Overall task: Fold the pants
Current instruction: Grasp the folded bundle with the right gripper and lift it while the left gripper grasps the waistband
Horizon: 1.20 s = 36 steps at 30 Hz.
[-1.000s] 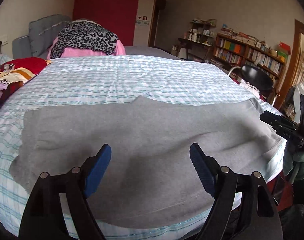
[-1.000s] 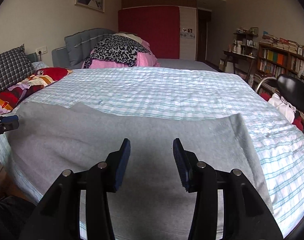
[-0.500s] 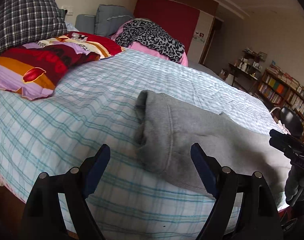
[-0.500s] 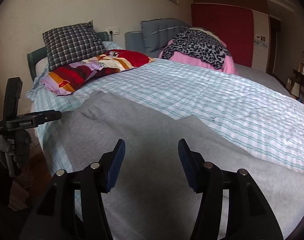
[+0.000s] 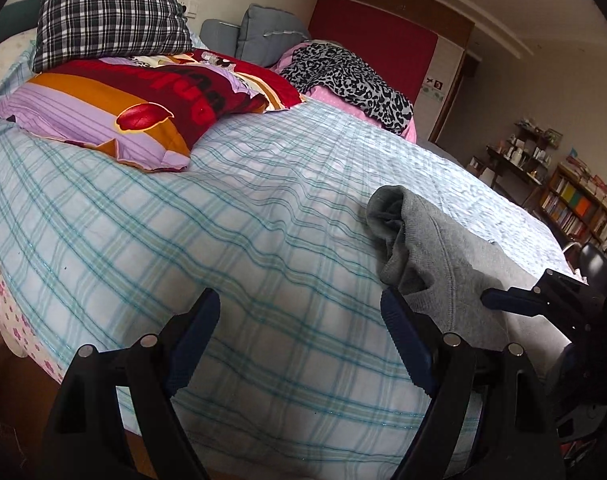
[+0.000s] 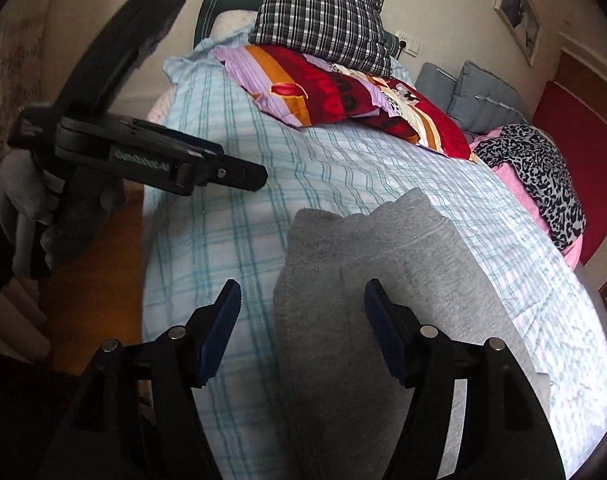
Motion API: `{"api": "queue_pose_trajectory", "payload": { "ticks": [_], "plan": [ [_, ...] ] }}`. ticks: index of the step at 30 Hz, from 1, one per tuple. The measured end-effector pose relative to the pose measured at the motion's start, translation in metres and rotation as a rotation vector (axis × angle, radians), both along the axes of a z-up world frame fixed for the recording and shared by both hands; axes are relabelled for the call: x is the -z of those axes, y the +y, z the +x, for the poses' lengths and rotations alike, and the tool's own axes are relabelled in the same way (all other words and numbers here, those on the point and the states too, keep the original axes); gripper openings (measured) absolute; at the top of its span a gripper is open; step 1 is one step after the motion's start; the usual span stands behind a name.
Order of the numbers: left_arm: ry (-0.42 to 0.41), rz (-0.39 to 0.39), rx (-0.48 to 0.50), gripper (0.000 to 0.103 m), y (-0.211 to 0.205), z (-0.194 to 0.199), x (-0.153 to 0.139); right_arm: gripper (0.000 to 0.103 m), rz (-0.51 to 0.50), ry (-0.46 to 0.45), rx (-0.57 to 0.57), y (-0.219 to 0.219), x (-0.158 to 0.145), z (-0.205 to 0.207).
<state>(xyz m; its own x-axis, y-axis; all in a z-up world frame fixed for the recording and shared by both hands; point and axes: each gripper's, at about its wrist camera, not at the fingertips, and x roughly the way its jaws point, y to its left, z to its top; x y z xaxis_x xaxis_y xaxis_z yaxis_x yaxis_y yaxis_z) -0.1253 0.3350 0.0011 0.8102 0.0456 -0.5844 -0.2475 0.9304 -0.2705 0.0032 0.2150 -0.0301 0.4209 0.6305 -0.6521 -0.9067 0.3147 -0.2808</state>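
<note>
**Grey pants folded lengthwise on the bed, both tools empty**

The grey pants [image 6: 367, 280] lie on the checked bedsheet [image 5: 223, 240] near the bed's front edge, their bunched end toward the pillows [image 5: 135, 96]. The left tool [image 5: 299, 340] stands wide open over bare sheet — nothing between its pads. The right tool [image 6: 301, 320] is opening above the pants' end, gripping nothing.
</note>
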Motion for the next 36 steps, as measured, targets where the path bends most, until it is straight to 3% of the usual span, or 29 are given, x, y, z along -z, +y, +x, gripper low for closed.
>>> {"api": "queue_pose_trajectory", "payload": {
  "ticks": [2, 3, 4, 6, 9, 16, 21, 28, 29, 30, 31, 32, 33, 36],
  "plan": [
    [0.0, -0.009, 0.001, 0.082, 0.002, 0.002, 0.003, 0.062, -0.053, -0.028, 0.029, 0.009, 0.009, 0.004],
    [0.001, -0.014, 0.002, 0.082, 0.002, 0.002, 0.005, 0.048, -0.059, -0.017, 0.04, 0.009, 0.012, 0.009],
    [0.001, -0.017, 0.005, 0.082, 0.002, 0.003, 0.005, 0.04, -0.056, 0.006, 0.059, 0.009, 0.012, 0.015],
    [-0.002, -0.019, 0.017, 0.084, 0.0, 0.006, 0.007, 0.019, -0.021, 0.094, 0.075, 0.002, 0.006, 0.028],
    [-0.01, -0.021, 0.045, 0.085, -0.007, 0.009, 0.008, 0.008, 0.062, 0.23, 0.083, -0.013, -0.012, 0.046],
    [-0.024, -0.07, 0.146, 0.085, -0.031, 0.026, 0.006, 0.006, 0.257, 0.382, 0.134, -0.057, -0.058, 0.076],
    [-0.003, -0.108, 0.258, 0.085, -0.056, 0.05, 0.007, 0.006, 0.304, 0.334, 0.207, -0.076, -0.075, 0.087],
    [0.08, -0.132, 0.305, 0.085, -0.074, 0.098, 0.014, 0.006, 0.352, 0.272, 0.261, -0.093, -0.093, 0.096],
    [0.081, -0.133, 0.303, 0.077, -0.076, 0.101, 0.013, 0.006, 0.355, 0.257, 0.269, -0.094, -0.094, 0.097],
    [0.084, -0.135, 0.296, 0.059, -0.076, 0.104, 0.013, 0.006, 0.356, 0.238, 0.279, -0.093, -0.096, 0.098],
    [0.092, -0.159, 0.293, 0.048, -0.074, 0.107, 0.015, 0.006, 0.358, 0.221, 0.288, -0.094, -0.098, 0.099],
    [0.101, -0.223, 0.31, 0.024, -0.07, 0.11, 0.018, 0.006, 0.363, 0.21, 0.295, -0.093, -0.1, 0.1],
    [0.105, -0.286, 0.311, 0.02, -0.065, 0.109, 0.021, 0.006, 0.368, 0.196, 0.306, -0.092, -0.102, 0.101],
    [0.078, -0.288, 0.292, 0.016, -0.059, 0.093, 0.016, 0.006, 0.399, 0.159, 0.33, -0.09, -0.108, 0.102]
  ]
}}
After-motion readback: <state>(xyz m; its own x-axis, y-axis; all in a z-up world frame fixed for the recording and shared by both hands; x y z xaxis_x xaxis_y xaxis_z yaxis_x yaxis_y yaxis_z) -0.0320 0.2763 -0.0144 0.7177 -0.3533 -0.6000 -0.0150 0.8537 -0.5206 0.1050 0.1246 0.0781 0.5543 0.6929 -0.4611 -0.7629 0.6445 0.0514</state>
